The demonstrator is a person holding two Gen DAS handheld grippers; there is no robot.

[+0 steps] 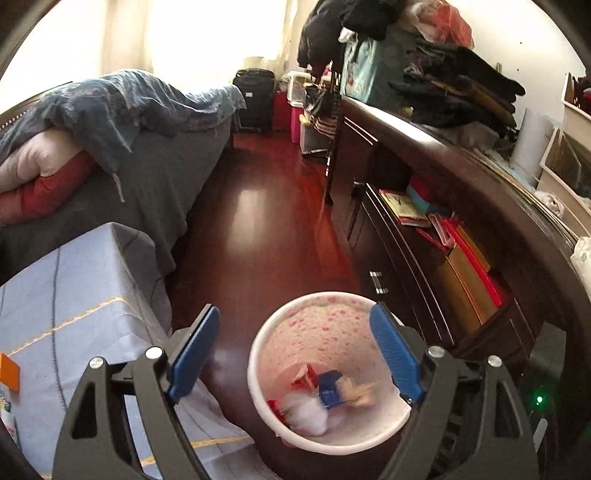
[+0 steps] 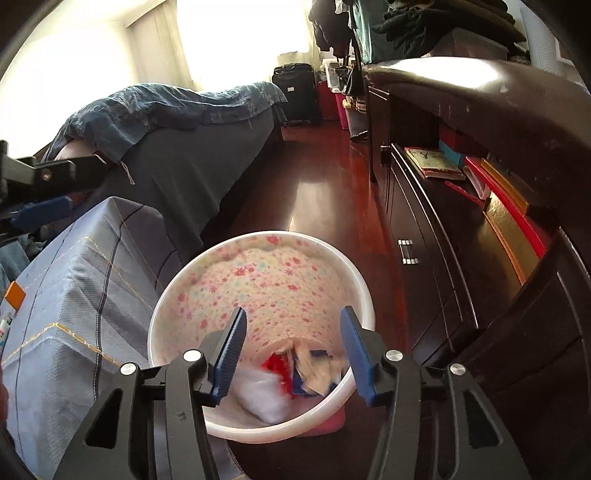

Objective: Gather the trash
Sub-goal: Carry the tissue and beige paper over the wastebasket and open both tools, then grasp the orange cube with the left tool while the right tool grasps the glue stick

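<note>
On red wood floor: bin, bed beside.

**A lived-in bedroom at home**

A bed with a rumpled blue blanket stands before a bright curtained window. A dark wooden dresser holds books and piled clothes. A suitcase stands on the red wood floor, and a flowered bin holds wrappers.
</note>
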